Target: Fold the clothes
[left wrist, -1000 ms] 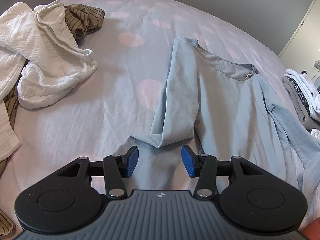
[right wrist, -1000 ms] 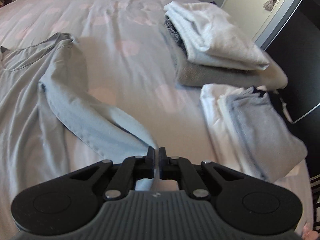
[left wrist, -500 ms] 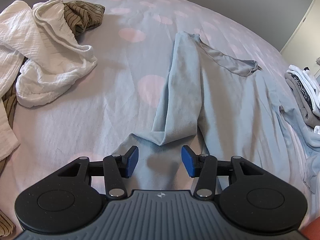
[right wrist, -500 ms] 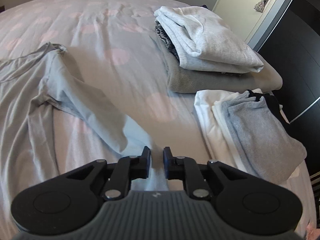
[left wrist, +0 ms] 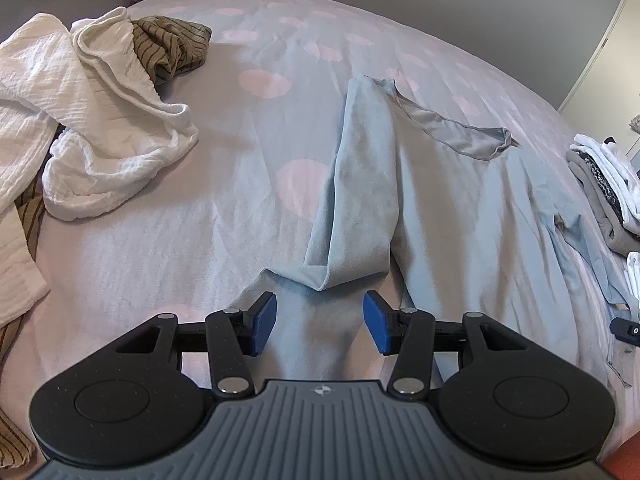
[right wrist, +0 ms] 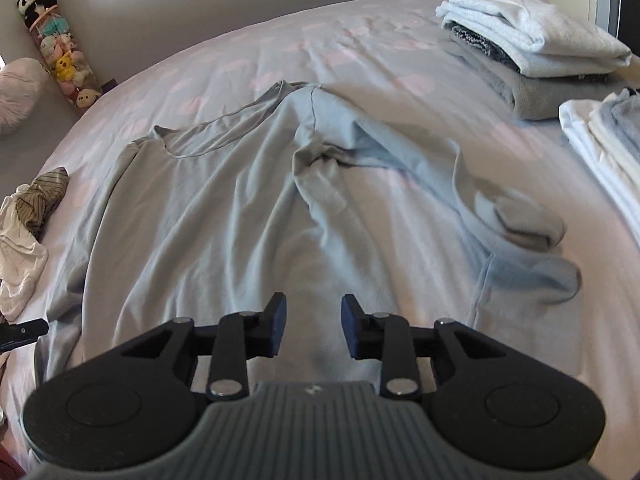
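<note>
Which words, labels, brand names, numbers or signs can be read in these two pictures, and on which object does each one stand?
No readable words or numbers appear in either view.
Left tool: a small round emblem on its grey ribbed body, a symbol only, without letters.
Right tool: a similar mark on its body, too blurred to read.
Light blue shirt, folded clothes and plush toys: no print or label can be seen.

A tube of plush toys (right wrist: 60, 52) stands beside the bed (right wrist: 240, 60).

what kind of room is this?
Most likely a bedroom: clothes are spread on a bed with a pink-dotted sheet, folded piles sit at one side, and plush toys stand by the wall.
</note>
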`<action>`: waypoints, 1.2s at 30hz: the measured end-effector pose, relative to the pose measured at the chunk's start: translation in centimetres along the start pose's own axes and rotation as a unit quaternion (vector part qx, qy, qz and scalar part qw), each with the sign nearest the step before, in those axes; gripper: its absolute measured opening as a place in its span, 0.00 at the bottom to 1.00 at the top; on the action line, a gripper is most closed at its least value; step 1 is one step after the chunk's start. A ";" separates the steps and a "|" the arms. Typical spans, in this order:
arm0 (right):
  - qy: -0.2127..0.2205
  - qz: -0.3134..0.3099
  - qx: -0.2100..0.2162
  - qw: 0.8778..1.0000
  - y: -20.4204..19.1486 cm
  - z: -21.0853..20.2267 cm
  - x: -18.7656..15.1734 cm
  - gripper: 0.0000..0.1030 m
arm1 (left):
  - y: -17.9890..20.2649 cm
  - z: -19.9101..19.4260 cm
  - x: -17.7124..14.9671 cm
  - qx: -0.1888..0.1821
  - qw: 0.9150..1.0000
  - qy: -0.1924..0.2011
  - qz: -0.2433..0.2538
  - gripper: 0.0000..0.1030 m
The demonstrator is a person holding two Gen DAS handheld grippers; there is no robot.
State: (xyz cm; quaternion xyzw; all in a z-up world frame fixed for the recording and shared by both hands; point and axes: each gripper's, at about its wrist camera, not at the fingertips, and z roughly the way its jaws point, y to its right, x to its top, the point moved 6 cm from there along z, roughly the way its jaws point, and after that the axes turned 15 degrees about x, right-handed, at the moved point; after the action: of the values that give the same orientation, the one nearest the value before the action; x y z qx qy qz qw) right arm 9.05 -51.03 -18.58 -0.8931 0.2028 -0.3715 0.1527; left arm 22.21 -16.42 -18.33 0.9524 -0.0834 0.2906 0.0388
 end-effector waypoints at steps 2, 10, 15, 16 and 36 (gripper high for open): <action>0.010 0.008 0.002 1.000 0.5 -0.1 -0.4 0.33 | 0.1 -0.4 0.0 -0.003 1.000 0.005 0.000 0.49; 0.005 0.016 0.008 1.000 0.9 0.4 -0.5 0.38 | 0.2 -0.7 -0.2 -0.012 1.000 0.001 -0.001 0.50; 0.014 0.019 0.015 1.000 1.0 0.2 -0.5 0.38 | -0.4 -0.1 -0.7 -0.022 0.999 -0.027 -0.023 0.50; 0.017 0.024 0.018 0.999 1.2 0.0 -0.5 0.38 | -0.5 0.1 -0.8 -0.022 0.999 -0.035 -0.029 0.50; 0.048 0.068 0.061 0.995 2.0 -0.8 -0.2 0.41 | -4.0 1.6 -1.8 0.044 0.988 -0.096 -0.114 0.08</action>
State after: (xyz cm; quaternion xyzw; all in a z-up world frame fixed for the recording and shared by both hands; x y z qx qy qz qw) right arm 7.81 -52.75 -19.00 -0.8475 0.2473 -0.4142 0.2215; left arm 22.35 -12.43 -20.71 0.9801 0.0348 0.1944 0.0219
